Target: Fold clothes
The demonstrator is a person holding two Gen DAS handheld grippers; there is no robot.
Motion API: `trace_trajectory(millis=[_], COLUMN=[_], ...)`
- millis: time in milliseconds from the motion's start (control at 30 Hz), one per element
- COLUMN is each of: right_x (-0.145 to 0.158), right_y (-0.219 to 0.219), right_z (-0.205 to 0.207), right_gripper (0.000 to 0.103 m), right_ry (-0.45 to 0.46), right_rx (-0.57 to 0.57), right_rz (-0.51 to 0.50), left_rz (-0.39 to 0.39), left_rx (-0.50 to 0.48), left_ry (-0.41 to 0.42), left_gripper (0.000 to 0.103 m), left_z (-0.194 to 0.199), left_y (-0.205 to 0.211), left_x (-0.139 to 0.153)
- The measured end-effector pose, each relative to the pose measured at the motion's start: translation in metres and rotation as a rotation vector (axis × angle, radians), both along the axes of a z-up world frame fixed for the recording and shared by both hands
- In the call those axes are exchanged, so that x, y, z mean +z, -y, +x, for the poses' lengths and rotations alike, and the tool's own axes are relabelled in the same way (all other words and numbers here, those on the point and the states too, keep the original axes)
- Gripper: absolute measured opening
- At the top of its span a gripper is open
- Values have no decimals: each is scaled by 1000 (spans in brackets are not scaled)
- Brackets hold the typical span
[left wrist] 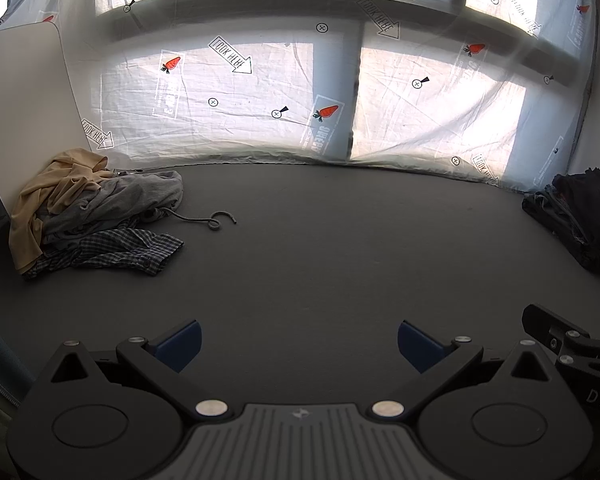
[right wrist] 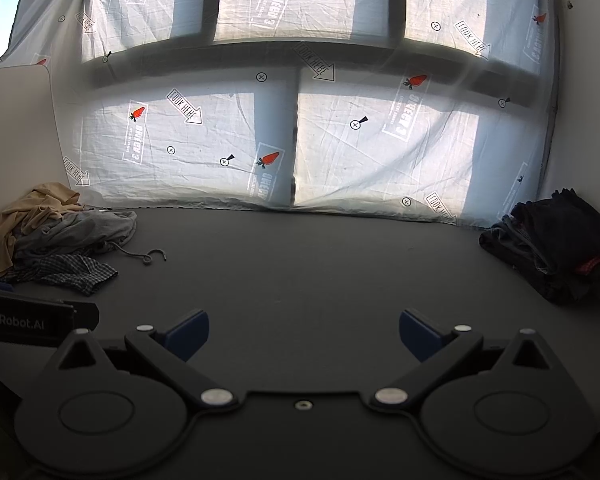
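Backdrop: white sheet (left wrist: 236, 92) over windows, printed "LOOK HERE" arrows, carrots (other lettering reads mirrored).
Surface: dark grey table (left wrist: 320, 248).
Unfolded clothes: tan, grey, plaid heap (left wrist: 88, 216) at far left; grey drawstring (left wrist: 204, 220) trailing out.
Dark pile: dark garments (right wrist: 556, 244) far right.
Left gripper (left wrist: 298, 344): jaws spread, holding nothing; "GenRobot.AI" legible.
Right gripper (right wrist: 304, 334): likewise spread, empty.

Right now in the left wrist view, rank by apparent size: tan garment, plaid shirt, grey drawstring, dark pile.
1. Tan garment and plaid shirt: too close to rank
2. Dark pile, partly cropped, so unsure
3. Grey drawstring
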State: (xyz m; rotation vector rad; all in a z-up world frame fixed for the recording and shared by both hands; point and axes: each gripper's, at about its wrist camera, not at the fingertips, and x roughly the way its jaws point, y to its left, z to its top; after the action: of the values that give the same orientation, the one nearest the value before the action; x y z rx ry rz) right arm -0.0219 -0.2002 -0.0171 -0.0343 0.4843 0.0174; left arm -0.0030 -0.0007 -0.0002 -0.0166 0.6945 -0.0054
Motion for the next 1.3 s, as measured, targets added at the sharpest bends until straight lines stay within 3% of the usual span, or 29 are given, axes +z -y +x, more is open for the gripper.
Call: trace_trajectory(millis=[933,1300], right_x=[1,-11], right_y=[14,63], right_z=[2,50], right_gripper=[103,103], right_ry=[-9,-44], right_rx=[-25,-52], right_rz=[8,67], left_rz=[-23,-25], left_rx=[-13,-16], left_ry=[-18,-67], left_gripper=[103,103], left_z=[9,53], left_y=[8,47], left_x=[-2,-13])
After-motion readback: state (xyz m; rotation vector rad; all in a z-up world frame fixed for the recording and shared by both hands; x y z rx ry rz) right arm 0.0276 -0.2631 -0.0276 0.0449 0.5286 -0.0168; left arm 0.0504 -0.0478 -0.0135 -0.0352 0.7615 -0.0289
